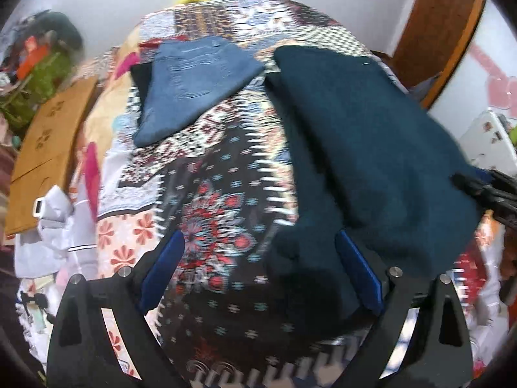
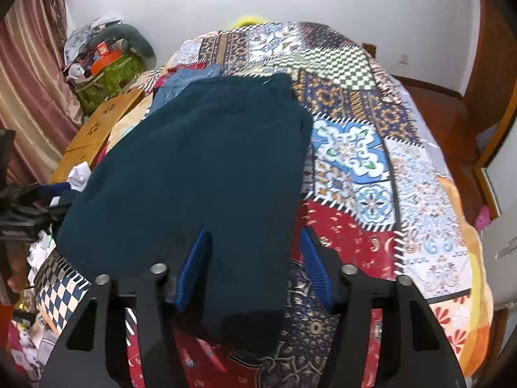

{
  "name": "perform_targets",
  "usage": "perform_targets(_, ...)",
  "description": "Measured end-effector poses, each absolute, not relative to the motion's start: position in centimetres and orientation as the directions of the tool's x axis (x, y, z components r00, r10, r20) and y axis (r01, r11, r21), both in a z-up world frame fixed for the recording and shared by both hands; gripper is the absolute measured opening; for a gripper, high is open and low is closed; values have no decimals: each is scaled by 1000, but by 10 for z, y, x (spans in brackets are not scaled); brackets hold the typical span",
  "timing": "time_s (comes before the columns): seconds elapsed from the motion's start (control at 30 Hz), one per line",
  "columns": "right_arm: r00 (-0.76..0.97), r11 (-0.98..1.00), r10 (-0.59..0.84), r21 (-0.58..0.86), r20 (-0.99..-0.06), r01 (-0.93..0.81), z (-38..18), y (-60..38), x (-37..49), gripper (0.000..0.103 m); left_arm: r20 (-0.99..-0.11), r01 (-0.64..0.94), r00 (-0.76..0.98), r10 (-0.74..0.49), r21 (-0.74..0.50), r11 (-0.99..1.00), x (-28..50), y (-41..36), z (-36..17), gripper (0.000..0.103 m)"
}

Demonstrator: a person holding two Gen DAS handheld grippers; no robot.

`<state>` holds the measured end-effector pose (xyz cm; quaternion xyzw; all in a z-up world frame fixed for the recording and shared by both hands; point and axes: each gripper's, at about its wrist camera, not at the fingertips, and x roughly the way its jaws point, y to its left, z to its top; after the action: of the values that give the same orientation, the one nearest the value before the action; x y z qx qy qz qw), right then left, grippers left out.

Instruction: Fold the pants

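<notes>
Dark teal pants (image 1: 371, 148) lie lengthwise on a patchwork bedspread (image 1: 206, 200); they also show in the right wrist view (image 2: 200, 168). My left gripper (image 1: 258, 258) is open, its right blue finger (image 1: 358, 271) over the near edge of the pants, its left finger (image 1: 161, 268) over the bedspread. My right gripper (image 2: 255, 258) is open, with the near end of the pants lying between its fingers. Each gripper shows at the edge of the other's view, the right gripper (image 1: 491, 190) and the left gripper (image 2: 29, 207).
Folded blue jeans (image 1: 190, 84) lie farther up the bed. A wooden board (image 1: 48, 148) and white clothes (image 1: 58, 226) are at the bed's left side. A cluttered green bag (image 2: 103, 74) and a curtain (image 2: 29, 90) stand left. Wooden floor (image 2: 446, 119) is to the right.
</notes>
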<state>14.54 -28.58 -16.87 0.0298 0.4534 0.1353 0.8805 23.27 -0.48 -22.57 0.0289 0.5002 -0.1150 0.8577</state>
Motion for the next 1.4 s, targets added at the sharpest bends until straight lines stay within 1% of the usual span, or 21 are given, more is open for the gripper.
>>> perform_targets(0.13, 555, 959, 270, 173, -786, -223, -168, -286, 142, 46, -862, 169, 447, -239, -181, 969, 233, 18, -230, 96)
perform_targets(0.2, 553, 957, 278, 179, -785, -227, -168, -287, 142, 45, -860, 175, 458, -226, -162, 971, 229, 18, -228, 96)
perform_targets(0.23, 551, 957, 280, 182, -786, -227, -168, -288, 142, 44, -858, 180, 465, -217, -148, 972, 227, 17, -225, 94)
perform_targets(0.3, 543, 955, 288, 194, -788, -224, -167, -290, 143, 41, -852, 190, 486, -195, -114, 975, 223, 17, -216, 93)
perform_targets(0.37, 533, 950, 303, 209, -790, -230, -168, -292, 143, 41, -849, 186, 496, -180, -98, 978, 222, 21, -212, 92)
perform_targets(0.4, 531, 949, 307, 211, -790, -234, -168, -293, 143, 41, -850, 180, 499, -171, -91, 979, 222, 23, -211, 90)
perform_targets(0.43, 528, 948, 309, 211, -791, -239, -168, -294, 143, 41, -851, 164, 504, -146, -72, 984, 222, 25, -210, 85)
perform_targets(0.47, 525, 947, 311, 211, -792, -242, -168, -294, 143, 41, -855, 135, 504, -121, -61, 989, 224, 29, -209, 78)
perform_targets(0.53, 518, 945, 315, 215, -795, -245, -165, -296, 144, 41, -869, 74, 483, -109, -83, 994, 232, 38, -206, 69)
perform_targets(0.6, 510, 941, 326, 219, -796, -260, -161, -297, 146, 41, -861, 70, 484, -155, -139, 988, 244, 40, -198, 69)
perform_targets(0.7, 529, 943, 313, 192, -789, -271, -153, -298, 151, 41, -839, 97, 527, -134, -97, 991, 259, 25, -182, 69)
perform_targets(0.83, 568, 947, 307, 190, -763, -257, -140, -304, 165, 41, -817, 183, 550, -176, -88, 979, 284, -4, -164, 69)
perform_targets(1.0, 595, 952, 298, 186, -746, -244, -129, -310, 195, 41, -792, 287, 572, -211, -48, 957, 316, -42, -152, 72)
perform_targets(1.07, 593, 950, 302, 184, -746, -252, -129, -309, 211, 41, -789, 311, 580, -203, -17, 950, 332, -54, -151, 75)
perform_targets(1.17, 583, 949, 300, 175, -755, -263, -134, -305, 232, 41, -790, 331, 580, -200, 3, 944, 353, -67, -155, 76)
perform_targets(1.4, 557, 949, 292, 161, -777, -272, -151, -296, 283, 41, -825, 362, 518, -225, -27, 932, 399, -85, -184, 76)
